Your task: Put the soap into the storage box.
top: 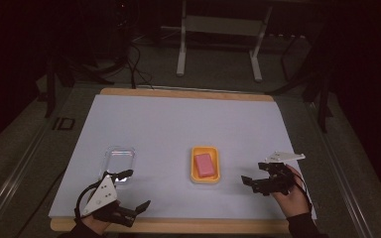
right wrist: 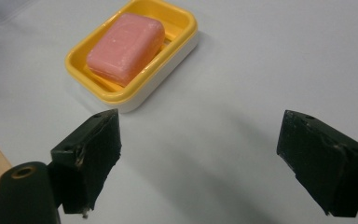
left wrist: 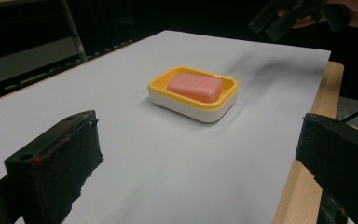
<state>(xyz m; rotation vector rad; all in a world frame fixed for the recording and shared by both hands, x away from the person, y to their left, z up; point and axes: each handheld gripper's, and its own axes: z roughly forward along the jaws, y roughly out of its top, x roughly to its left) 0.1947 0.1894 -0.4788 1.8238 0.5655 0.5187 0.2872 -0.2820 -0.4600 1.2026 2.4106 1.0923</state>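
Fingers [right wrist: 93,158] spread wide both sides; soap dish [top: 205,165] between, clear lid [top: 119,158] left.

Clear plastic lid [top: 119,159] faint in high view, near edge hidden behind left gripper [top: 138,190]; only a cropped corner shows in right gripper view. Other gripper [left wrist: 289,16] cut off by top edge in left gripper view. Background too dark to read.

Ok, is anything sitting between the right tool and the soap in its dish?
Nothing visible. The right tool is open, with only bare white paper between its jaws and the yellow soap dish holding the pink soap. The clear lid lies on the dish's far side, near the left tool.
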